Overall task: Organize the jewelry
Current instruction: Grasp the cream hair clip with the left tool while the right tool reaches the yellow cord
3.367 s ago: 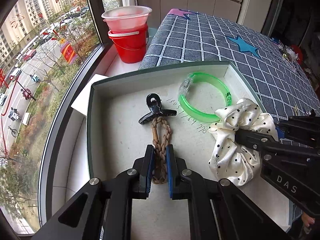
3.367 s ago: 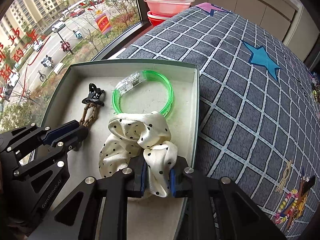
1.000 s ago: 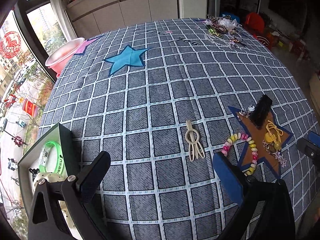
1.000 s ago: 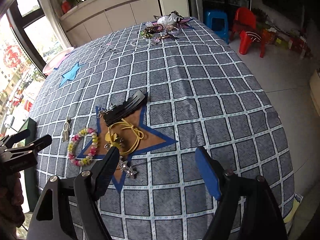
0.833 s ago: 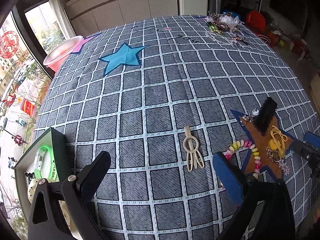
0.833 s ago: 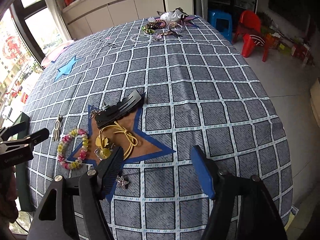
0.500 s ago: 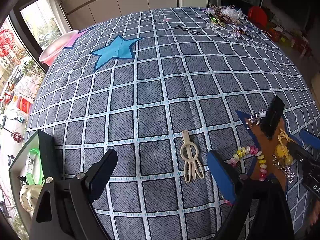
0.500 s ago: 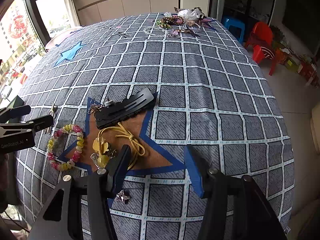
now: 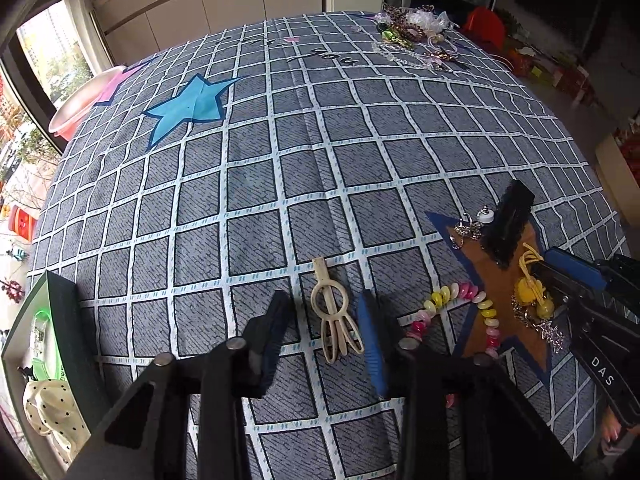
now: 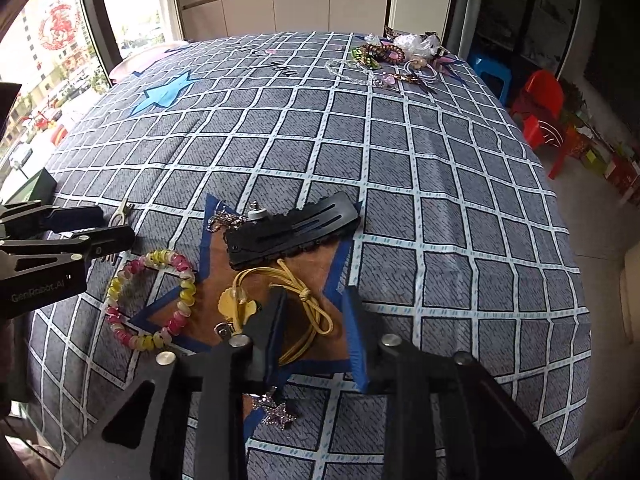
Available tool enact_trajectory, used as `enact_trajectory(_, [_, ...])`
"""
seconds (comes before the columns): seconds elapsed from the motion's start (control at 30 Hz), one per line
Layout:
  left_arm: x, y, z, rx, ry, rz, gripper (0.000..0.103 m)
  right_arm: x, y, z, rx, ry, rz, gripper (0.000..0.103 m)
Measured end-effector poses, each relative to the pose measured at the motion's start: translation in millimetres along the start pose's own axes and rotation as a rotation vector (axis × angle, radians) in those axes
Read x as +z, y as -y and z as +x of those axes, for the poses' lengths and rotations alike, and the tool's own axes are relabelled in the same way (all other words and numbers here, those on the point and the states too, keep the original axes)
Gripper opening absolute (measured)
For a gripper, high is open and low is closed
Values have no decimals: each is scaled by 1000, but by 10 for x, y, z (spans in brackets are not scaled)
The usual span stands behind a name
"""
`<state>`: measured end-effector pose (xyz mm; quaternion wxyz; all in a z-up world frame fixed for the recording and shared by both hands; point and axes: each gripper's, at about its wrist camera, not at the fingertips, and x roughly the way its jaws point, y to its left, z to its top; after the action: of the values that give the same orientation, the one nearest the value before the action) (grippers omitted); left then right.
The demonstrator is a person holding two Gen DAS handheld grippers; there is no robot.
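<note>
Jewelry (image 10: 148,300) litters checked cloth (image 9: 256,184) (window-side).

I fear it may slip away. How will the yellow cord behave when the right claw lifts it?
The yellow cord is thin, looped and knotted, so it will likely hang limp. It looks light. Its charm may swing. The right claw is closing around one loop, not yet pinching it.

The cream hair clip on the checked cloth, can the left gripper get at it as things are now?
Probably yes. The cream hair clip lies flat between the left gripper's closing jaws, pads not yet touching it. Nothing covers it; the bead bracelet lies off to one side.
</note>
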<state>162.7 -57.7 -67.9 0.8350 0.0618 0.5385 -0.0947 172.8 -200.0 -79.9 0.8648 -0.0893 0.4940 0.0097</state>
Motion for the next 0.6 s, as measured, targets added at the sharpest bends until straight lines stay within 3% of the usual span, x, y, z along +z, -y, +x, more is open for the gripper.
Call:
enact_trajectory(0.03, [4,15,-5,-4,-1,7,27,-4,-22,-5,0,0,-5,7])
enact_trajectory(0.23, [-2,-8,-114,-17,22,4,27,-48,3,-115,2,43,36,5])
enact_trajectory(0.6, [-148,-35,-656,-34,124,32,27,-106,172,-557,51,113,126,5])
